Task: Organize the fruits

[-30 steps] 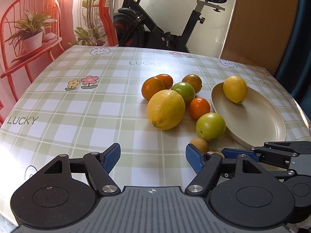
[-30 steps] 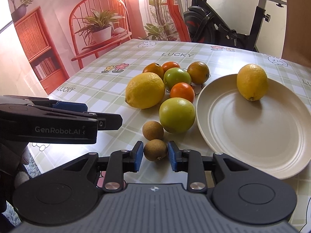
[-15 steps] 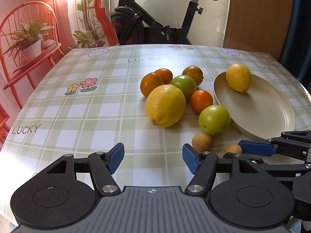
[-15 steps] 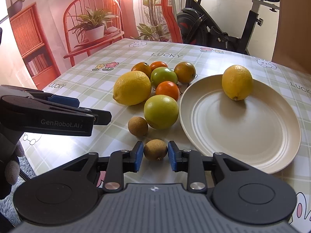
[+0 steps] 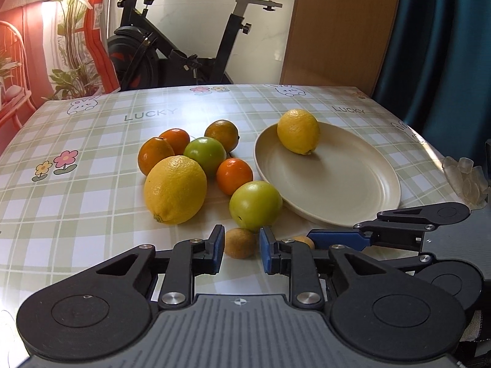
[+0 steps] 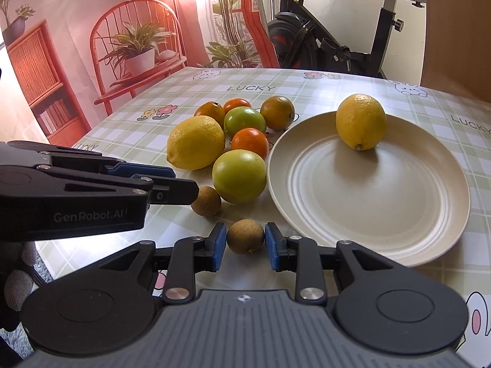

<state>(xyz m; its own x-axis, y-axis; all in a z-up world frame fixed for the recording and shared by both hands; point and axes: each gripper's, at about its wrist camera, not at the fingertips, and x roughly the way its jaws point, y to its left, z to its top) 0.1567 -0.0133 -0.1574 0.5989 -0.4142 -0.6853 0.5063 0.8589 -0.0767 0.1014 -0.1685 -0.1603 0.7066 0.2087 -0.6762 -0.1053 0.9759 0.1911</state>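
Note:
A cream plate point(image 5: 346, 190) point(image 6: 383, 202) holds one lemon point(image 5: 298, 131) point(image 6: 361, 121). Left of it lie a big lemon point(image 5: 175, 189) point(image 6: 195, 142), two green fruits point(image 5: 255, 205) point(image 6: 239, 176), several oranges point(image 5: 234, 175) and two small brown fruits. My left gripper point(image 5: 239, 248) has its pads narrowed around one brown fruit point(image 5: 239, 243) point(image 6: 206, 201), with small gaps still showing. My right gripper point(image 6: 245, 242) is shut on the other brown fruit point(image 6: 245, 236) point(image 5: 303, 241), just off the plate's near-left rim.
The fruits lie on a green checked tablecloth point(image 5: 92, 165). An exercise bike point(image 5: 184, 49) stands behind the table, a red chair with a plant point(image 6: 135, 58) to the left. The right gripper point(image 5: 399, 230) crosses the left view below the plate.
My left gripper has moved right and forward onto a small brown fruit and its jaws have narrowed around it. My right gripper stays shut on its brown fruit.

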